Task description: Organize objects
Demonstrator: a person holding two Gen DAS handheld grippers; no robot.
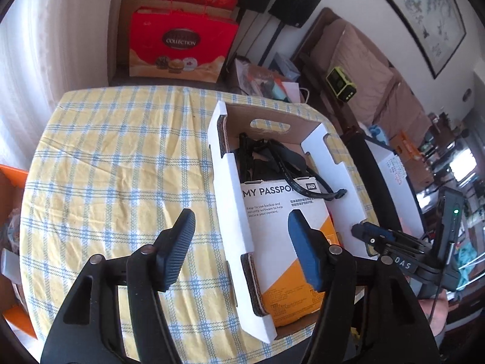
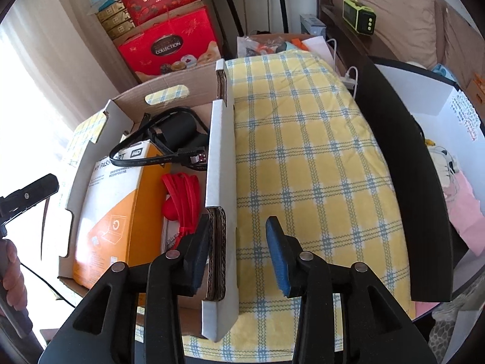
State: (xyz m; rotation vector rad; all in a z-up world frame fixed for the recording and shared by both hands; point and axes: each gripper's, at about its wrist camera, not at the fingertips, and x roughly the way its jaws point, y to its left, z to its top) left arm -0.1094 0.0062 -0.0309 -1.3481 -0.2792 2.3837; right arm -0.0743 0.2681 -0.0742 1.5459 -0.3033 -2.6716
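Observation:
A shallow cardboard box with white rims [image 1: 232,200] [image 2: 219,139] stands on the yellow-and-blue checked tablecloth [image 1: 121,166] [image 2: 303,166]. In it lie a white-and-orange "My Passport" carton [image 1: 288,230] [image 2: 115,212], a black cable [image 1: 291,179] [image 2: 142,157], other black items [image 2: 182,130] and a red strap [image 2: 182,194]. My left gripper [image 1: 242,248] is open and empty, its fingers straddling the box's left rim. My right gripper [image 2: 239,254] is open and empty, straddling the box's right rim near its front end. The right gripper also shows in the left wrist view [image 1: 391,239].
Red gift boxes [image 1: 182,42] [image 2: 169,48] stand behind the table. A dark curved board [image 2: 391,157] edges the table's right side. A sofa with brown cushions [image 1: 363,69], a green device [image 1: 341,83] and floor clutter lie beyond.

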